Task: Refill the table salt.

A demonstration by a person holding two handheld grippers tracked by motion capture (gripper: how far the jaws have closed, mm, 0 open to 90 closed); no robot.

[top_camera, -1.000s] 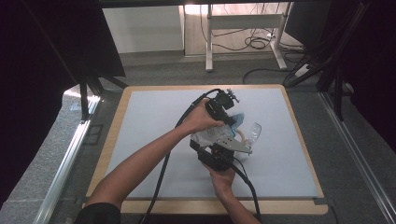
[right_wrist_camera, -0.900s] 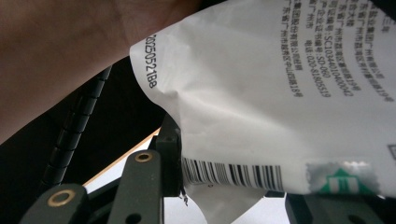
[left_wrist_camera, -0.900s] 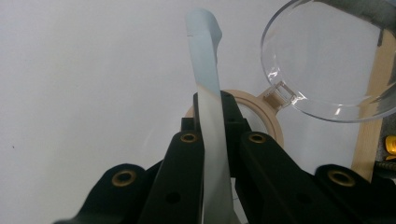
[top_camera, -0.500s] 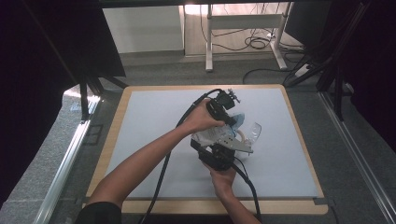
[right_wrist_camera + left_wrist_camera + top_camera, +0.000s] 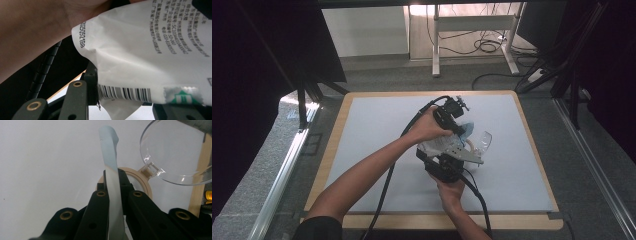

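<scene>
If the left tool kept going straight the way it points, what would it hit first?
Probably the tape roll just past the left tool, which is shut on a pale strip; the clear lid lies further on. Depth is unclear.

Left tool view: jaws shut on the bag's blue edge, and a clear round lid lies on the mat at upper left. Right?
Not quite. The jaws of the left tool do clamp the bag, but the clear lid lies at upper right in the left gripper view.

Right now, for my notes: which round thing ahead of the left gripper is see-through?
The clear lid, upper right; the beige tape ring is opaque.
</scene>
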